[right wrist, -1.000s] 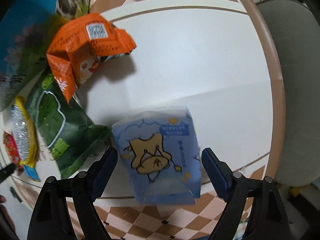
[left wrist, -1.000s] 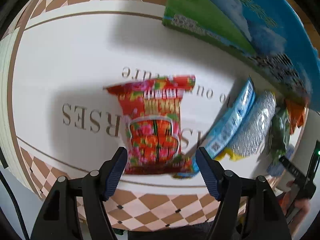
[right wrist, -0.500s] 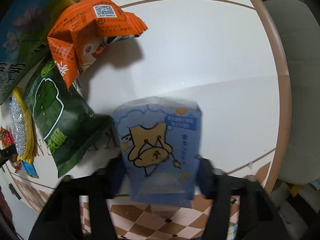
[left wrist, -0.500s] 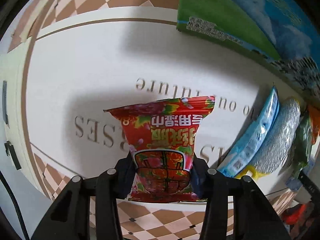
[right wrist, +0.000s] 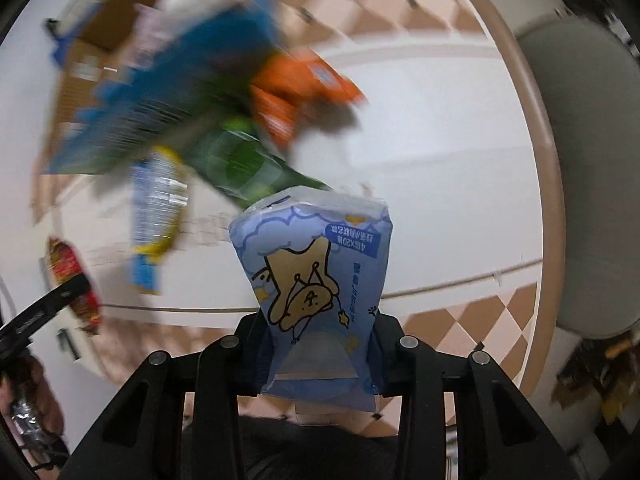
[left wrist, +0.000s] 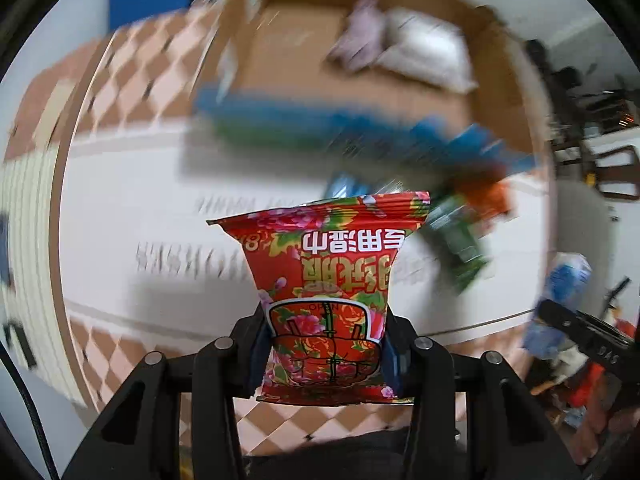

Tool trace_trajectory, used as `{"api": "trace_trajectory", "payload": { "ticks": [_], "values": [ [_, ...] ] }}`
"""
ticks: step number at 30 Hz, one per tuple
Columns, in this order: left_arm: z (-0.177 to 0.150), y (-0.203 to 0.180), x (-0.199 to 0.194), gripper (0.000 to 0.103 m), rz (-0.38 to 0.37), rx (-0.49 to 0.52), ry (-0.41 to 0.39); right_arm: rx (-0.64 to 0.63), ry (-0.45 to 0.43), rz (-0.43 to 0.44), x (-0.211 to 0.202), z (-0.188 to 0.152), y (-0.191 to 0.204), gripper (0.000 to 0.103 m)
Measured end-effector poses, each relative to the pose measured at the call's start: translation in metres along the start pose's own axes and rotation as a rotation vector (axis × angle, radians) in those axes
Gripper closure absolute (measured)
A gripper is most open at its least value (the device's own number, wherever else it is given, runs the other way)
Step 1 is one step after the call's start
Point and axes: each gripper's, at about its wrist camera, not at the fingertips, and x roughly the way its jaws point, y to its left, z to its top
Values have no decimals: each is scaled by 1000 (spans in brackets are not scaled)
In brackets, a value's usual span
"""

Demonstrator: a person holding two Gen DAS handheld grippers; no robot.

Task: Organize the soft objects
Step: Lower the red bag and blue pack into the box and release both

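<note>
- Motion blur is smearing everything beyond the held packs in both wrist views; the print on the white table (left wrist: 120, 200) is unreadable, and the pile at the table's far edge is showing only as blue, green and orange streaks.
- The cardboard box (left wrist: 360, 60) past the far edge is showing pale soft items inside, their kind impossible to tell.
- The lower ends of both held packs are sitting hidden between the pads.
- The left gripper (left wrist: 326, 354) is pointing steeply down over the table's near edge. Its jaws are standing narrow, clamping the red floral pack (left wrist: 324, 280) by its lower part; the rest is projecting forward past the fingertips.
- The right gripper (right wrist: 320, 354) is also pointing steeply down, near the right part of the near edge. Its jaws are closing, pads pressing on the light-blue tissue pack (right wrist: 316, 276), which is pinched in at the grip and flaring beyond it.
- Each gripper is appearing blurred at the other view's margin.
</note>
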Motion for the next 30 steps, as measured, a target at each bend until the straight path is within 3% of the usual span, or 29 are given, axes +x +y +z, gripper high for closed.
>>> {"api": "trace_trajectory", "payload": {
  "ticks": [3,6,9,10,13,17,23,30],
  "values": [
    [42,-21,-32,60,-28,45,-61,-59,-76,57,-42,25,34,62],
    [94,-47,-33,60,15,68,-100,-129,-132,82,-71,63,71,62],
    [145,-78,5,60,54,50,-70,-170,-154,35,-81,106,91,62],
    [169,-72,17,61,60,38,-40,-172,-143,27,-69,131,99,62],
    [202,-63,42,61,94,34,24,-162,-95,-5,-38,178,117,62],
    [248,-74,77,60,164,52,93,-140,-10,-58,9,225,130,62],
    [277,-73,120,60,161,45,170,-128,84,-91,69,245,133,62],
    [289,-85,134,59,211,79,182,-129,160,-115,106,249,135,62]
  ]
}}
